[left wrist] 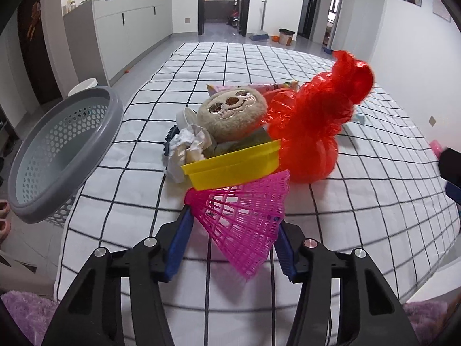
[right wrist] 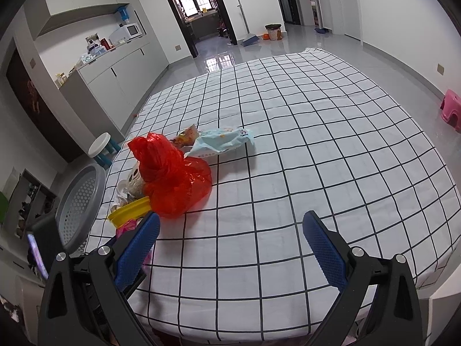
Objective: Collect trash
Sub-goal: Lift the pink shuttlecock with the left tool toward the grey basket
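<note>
Left wrist view shows the left gripper (left wrist: 233,227) with its blue pads (left wrist: 180,248) on both sides of a pink plastic fan (left wrist: 245,216), which lies at the near edge of the checked bed cover (left wrist: 345,216). The pads seem to touch the fan's edges, so I judge it is grasped. The fan is light, thin mesh, a little springy; it may bend or slip, so holding it near the folded base is safer. The grey basket (left wrist: 57,155) stands just beside the bed. The right gripper (right wrist: 230,239) is spread wide and empty.
</note>
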`<state>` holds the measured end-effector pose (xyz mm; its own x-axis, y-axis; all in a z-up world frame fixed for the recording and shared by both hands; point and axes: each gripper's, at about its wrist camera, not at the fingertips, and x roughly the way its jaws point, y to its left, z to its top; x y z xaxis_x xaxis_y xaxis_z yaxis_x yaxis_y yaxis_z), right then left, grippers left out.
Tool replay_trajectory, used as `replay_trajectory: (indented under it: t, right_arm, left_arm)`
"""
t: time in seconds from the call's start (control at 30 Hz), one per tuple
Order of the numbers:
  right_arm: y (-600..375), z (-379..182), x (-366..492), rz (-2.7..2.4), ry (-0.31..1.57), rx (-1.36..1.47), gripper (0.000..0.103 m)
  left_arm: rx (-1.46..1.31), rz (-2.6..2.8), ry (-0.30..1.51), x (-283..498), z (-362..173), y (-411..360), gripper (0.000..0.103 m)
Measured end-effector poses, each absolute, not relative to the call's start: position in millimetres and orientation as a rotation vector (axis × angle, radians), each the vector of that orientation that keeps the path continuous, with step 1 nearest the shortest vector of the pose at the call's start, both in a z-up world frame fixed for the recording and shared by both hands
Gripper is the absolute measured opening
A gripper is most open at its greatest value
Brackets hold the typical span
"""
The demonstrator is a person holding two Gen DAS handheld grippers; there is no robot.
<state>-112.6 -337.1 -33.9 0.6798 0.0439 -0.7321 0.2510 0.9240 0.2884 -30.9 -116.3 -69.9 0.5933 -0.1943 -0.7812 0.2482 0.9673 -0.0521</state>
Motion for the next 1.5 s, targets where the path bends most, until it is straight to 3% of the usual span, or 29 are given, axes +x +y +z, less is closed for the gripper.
replay_trajectory:
  t: [0.67,1.5]
  right_arm:
    - [-283.8,-37.1,-109.5,-0.078,0.847,0.297,0.095]
    - [-214.1,-43.4,-74.2,0.085,0.900,0.178,0.095]
  left_arm:
    - [0.045,-0.201,0.836,-75.2,-31.0,-32.1,0.051]
    - [0.029,-0.043,0.789,-20.4,-13.6,67.1,0.051]
